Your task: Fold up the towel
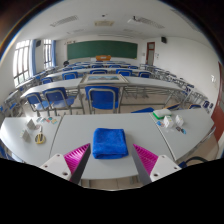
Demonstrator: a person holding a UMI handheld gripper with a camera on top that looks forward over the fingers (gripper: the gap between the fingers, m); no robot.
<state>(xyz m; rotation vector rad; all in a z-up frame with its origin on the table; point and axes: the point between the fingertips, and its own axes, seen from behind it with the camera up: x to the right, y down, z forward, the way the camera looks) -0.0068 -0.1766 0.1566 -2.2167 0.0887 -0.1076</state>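
A blue towel (pixel 110 143) lies folded into a small thick rectangle on the grey table (pixel 60 136), just ahead of my fingers and between their lines. My gripper (pixel 112 158) is open wide and empty, held above the table's near edge. The pink pad of the left finger (pixel 75 157) and that of the right finger (pixel 150 157) stand well apart on either side of the towel's near end, touching nothing.
Small objects lie on the table to the left (pixel 38 130), and a green and white bundle lies to the right (pixel 168 120). Beyond stand rows of desks with blue chairs (pixel 101 97) and a green chalkboard (pixel 101 49) on the far wall.
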